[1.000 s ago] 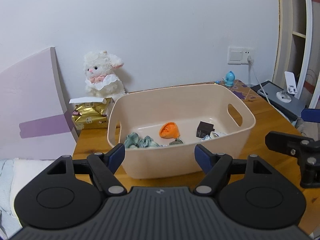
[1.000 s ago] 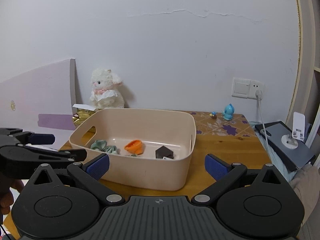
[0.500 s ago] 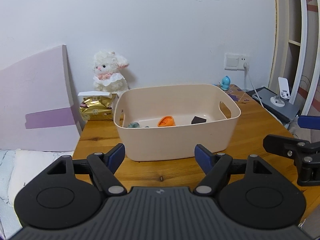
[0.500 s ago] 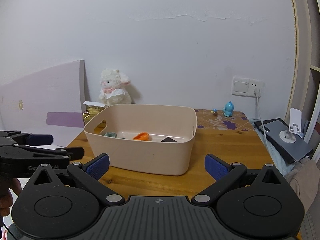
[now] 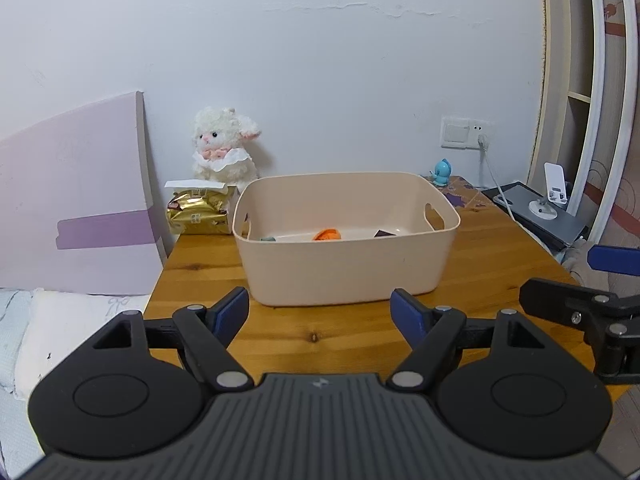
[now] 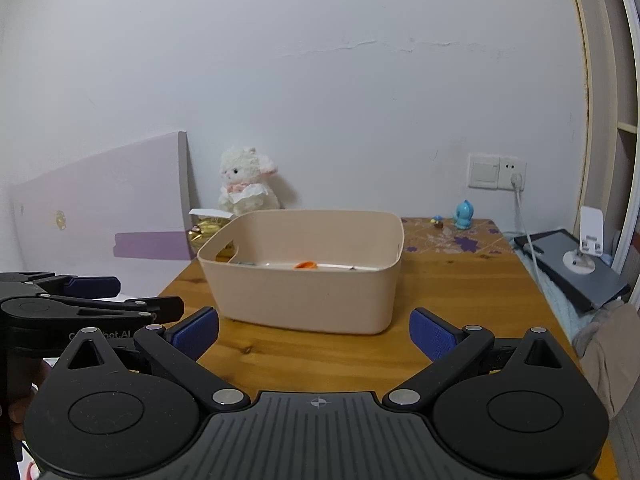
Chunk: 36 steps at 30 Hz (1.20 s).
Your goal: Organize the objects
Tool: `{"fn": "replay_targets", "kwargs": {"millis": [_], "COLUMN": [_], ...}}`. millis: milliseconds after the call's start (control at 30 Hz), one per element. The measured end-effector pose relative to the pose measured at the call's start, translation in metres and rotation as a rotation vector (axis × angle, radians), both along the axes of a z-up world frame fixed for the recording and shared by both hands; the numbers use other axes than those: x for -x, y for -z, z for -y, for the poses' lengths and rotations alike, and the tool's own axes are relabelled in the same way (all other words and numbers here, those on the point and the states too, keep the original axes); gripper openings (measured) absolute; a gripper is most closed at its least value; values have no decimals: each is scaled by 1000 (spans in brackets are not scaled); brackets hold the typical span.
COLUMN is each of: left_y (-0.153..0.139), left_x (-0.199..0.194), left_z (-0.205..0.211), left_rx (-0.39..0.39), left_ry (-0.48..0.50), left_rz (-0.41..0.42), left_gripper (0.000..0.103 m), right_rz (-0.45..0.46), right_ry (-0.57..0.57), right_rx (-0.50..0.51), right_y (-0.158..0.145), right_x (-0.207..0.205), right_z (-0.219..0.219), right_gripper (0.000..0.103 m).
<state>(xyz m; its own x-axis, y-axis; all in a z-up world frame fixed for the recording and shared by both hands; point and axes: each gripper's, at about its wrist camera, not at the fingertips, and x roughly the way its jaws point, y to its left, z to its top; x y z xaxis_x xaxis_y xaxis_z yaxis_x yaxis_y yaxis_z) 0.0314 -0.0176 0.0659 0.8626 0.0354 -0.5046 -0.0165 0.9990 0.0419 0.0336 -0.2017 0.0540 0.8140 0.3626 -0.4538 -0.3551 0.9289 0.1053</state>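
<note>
White wall backs a wooden table (image 5: 360,332) that carries the work area. At its centre stands a beige bin (image 5: 346,264), upright, with cut-out handles at both ends. Inside, low against the floor of the bin, lie an orange item (image 5: 327,234), a dark block (image 5: 383,233) and a greenish item (image 5: 267,238); only their tops show over the rim.

Left gripper (image 5: 320,312) is spread wide and holds nothing; it hovers level above the near table edge, short of the bin. Right gripper (image 6: 314,334) is likewise spread and empty, beside the left.

Judgement: the loose items appear collected; the sorting step looks finished or nearly so.

Outward, a plush lamb (image 5: 222,145) and a gold packet (image 5: 198,211) sit behind the bin; a blue figurine (image 6: 463,215) stands near the wall socket. If any is to be binned, the next move requires a reach past the bin.
</note>
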Motion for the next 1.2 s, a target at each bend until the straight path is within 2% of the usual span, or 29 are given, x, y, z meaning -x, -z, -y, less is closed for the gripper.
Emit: {"fn": "replay_targets", "kwargs": {"millis": [733,1200], "left_y": [2,4], "left_x": [67,96], "left_z": [5,6], "left_rx": [-18,12], "left_ry": [-44,-50], "left_rz": [-3,-9], "left_gripper": [79,79], "right_rz": [2,-18], "right_ry": [26,6], "right_rx": [3,22], "right_y": [3,5], "right_x": [52,83], "right_z": [20,21], "right_gripper": [103,103]}}
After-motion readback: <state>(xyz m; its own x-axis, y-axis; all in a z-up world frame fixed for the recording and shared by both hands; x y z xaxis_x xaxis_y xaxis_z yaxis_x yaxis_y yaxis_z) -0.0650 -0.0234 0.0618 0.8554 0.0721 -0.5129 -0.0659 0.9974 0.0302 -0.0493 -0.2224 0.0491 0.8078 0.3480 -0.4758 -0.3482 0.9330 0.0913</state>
